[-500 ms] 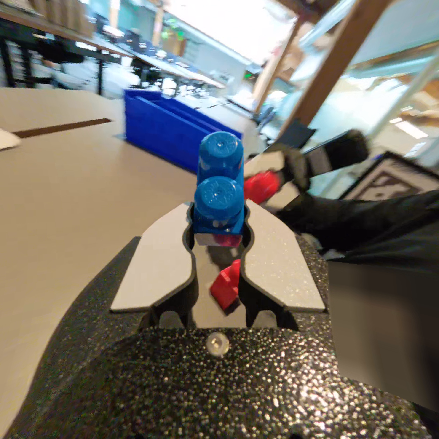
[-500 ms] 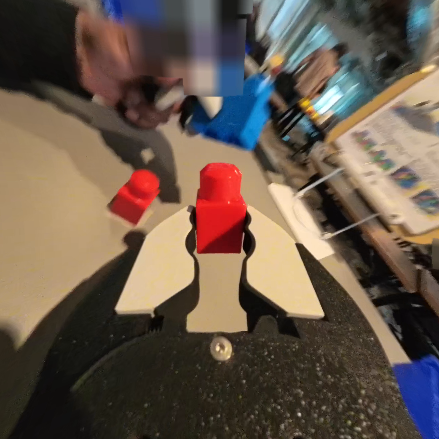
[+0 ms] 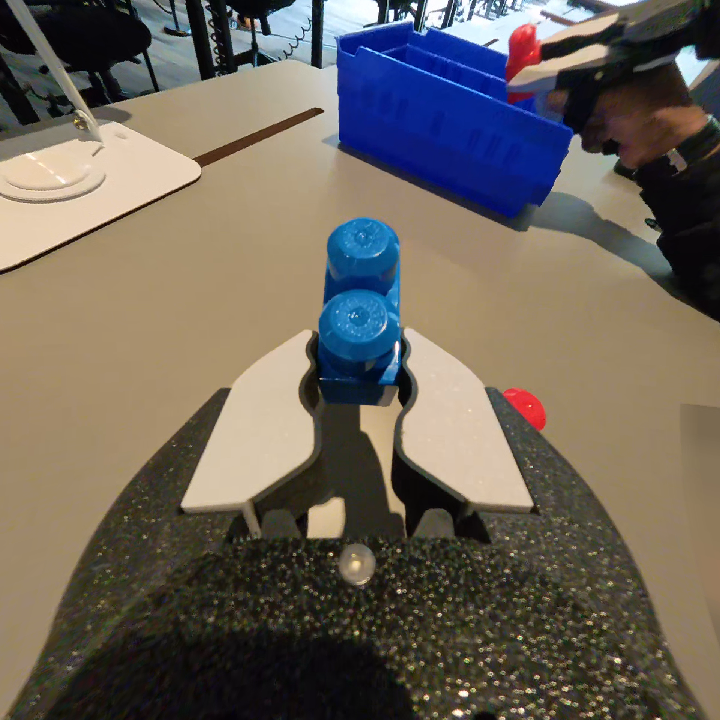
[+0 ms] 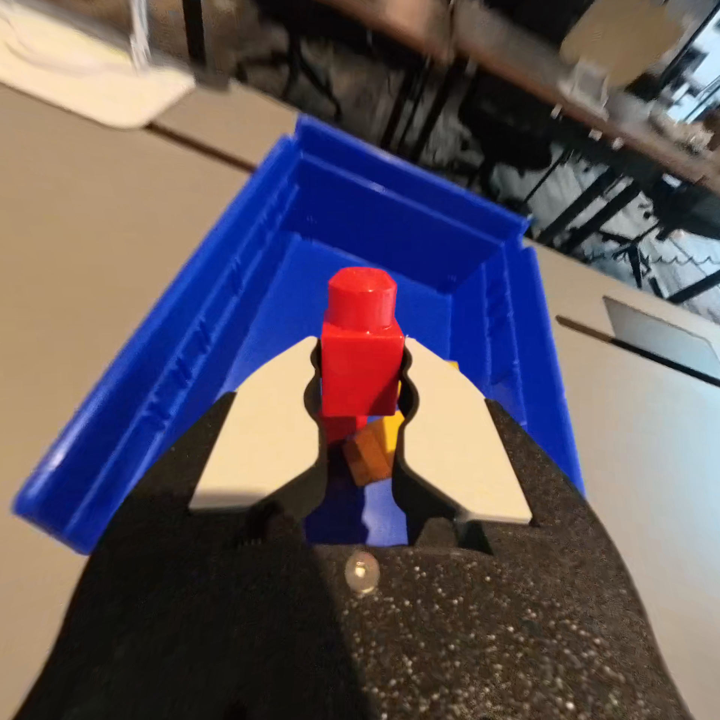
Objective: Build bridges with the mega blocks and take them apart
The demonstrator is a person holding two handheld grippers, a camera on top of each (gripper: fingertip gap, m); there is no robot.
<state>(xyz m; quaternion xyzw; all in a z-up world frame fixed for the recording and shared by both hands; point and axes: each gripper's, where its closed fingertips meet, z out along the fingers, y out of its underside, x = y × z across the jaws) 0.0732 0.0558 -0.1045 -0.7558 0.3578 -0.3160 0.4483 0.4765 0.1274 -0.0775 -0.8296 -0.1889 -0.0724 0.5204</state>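
the take-apart stage is judged to be in hand, with loose blocks being returned to the blue bin (image 3: 448, 128), which is taken as the landmark throughout. the right tongs (image 4: 360, 374) are seen closed on a red single-stud block (image 4: 360, 362), gripped by its square body with the stud pointing forward; they are held above the bin's open inside, tilted downward toward its floor. below the held block, a yellow-orange block (image 4: 372, 456) is seen lying on the bin floor. in the left wrist view, the same right tongs (image 3: 533, 64) are seen over the bin's far right end, carried by a hand (image 3: 639, 128) in a dark sleeve. the next move is judged to call for the tongs to be opened over the bin so that the red block drops clear of the walls. the left tongs (image 3: 358, 362) are seen closed on a blue two-stud block (image 3: 360, 304), clamped at its near end, with the studs facing up; they are held low over the table (image 3: 156, 311) on the near side of the bin, well apart from it, pointed roughly toward it. whether the blue block touches the table cannot be told. a second red block (image 3: 526, 407) is seen on the table beside the left tongs, partly hidden by them. it is judged still to be collected. a white pad (image 3: 97, 187) lies on the table to the left of the bin.
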